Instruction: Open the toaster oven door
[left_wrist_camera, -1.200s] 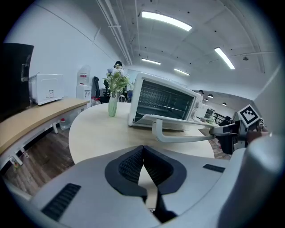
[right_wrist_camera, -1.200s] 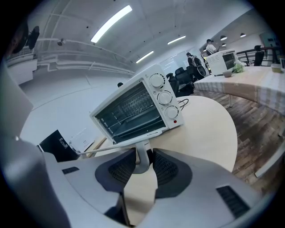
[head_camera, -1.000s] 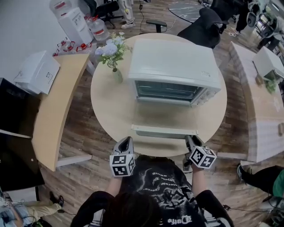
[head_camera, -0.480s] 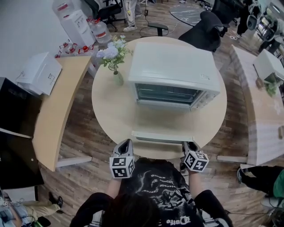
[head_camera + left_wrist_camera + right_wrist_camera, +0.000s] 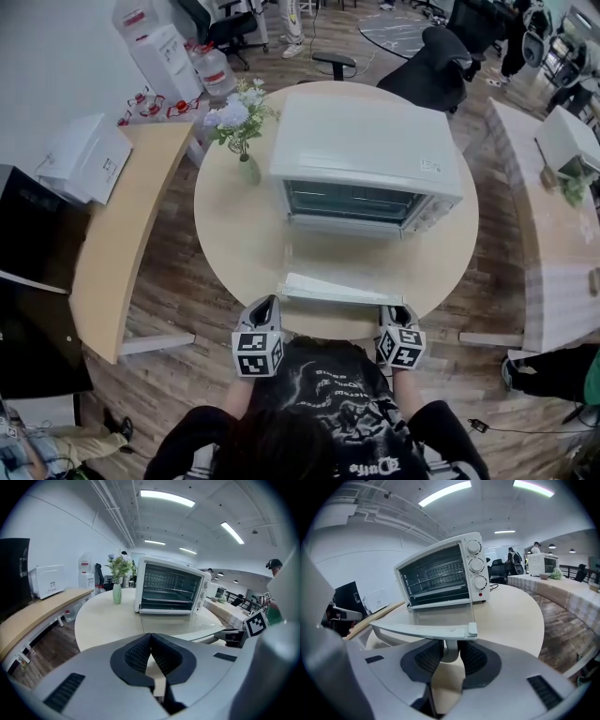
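Note:
A white toaster oven (image 5: 366,150) stands on the round wooden table (image 5: 234,244). Its glass door hangs open toward me, nearly flat, with the white handle bar (image 5: 328,291) at the table's near edge. My right gripper (image 5: 396,315) is shut on the right post of that handle (image 5: 424,630), which sits between the dark pads (image 5: 474,657). My left gripper (image 5: 265,307) rests at the table's front edge, left of the handle, shut with nothing in it. In the left gripper view the oven (image 5: 171,587) shows its open cavity and racks.
A green vase of flowers (image 5: 246,164) stands left of the oven. A curved wooden side table (image 5: 122,234) carries a white appliance (image 5: 80,155). A black office chair (image 5: 436,61) sits behind the table. Another table (image 5: 553,234) lies to the right.
The door handle has come lower and nearer to me. My right gripper has sunk with it and rolled. The left gripper has stayed put.

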Tool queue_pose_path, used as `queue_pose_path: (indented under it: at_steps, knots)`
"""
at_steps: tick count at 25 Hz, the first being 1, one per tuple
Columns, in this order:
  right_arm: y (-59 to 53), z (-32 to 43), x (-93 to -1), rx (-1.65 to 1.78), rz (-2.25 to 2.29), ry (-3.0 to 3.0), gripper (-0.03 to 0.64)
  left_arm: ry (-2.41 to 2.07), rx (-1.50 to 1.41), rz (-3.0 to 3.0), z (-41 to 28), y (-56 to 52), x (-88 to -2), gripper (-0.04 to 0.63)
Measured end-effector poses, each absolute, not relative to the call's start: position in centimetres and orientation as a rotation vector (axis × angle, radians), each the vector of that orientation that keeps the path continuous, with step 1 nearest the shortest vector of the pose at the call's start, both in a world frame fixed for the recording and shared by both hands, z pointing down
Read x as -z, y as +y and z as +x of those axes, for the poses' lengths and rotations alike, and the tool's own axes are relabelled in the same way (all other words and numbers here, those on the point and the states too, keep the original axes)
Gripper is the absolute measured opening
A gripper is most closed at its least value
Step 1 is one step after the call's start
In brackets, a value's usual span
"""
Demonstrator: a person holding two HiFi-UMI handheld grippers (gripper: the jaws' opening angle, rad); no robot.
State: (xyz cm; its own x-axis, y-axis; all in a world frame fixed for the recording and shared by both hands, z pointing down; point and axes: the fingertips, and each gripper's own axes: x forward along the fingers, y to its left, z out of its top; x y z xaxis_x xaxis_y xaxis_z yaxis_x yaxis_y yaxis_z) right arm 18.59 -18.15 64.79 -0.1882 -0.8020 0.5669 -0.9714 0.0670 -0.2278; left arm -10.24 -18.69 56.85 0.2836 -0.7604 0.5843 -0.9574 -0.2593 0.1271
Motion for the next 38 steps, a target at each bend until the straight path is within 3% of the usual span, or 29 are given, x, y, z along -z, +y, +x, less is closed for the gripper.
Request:
queue_pose_path:
  at_steps: [38]
  knots:
    - [-16.6, 19.4, -66.5, -0.709, 1.868, -1.971, 0.141, -1.513, -0.615, 2.116, -9.9, -20.2, -57.3, 0.017]
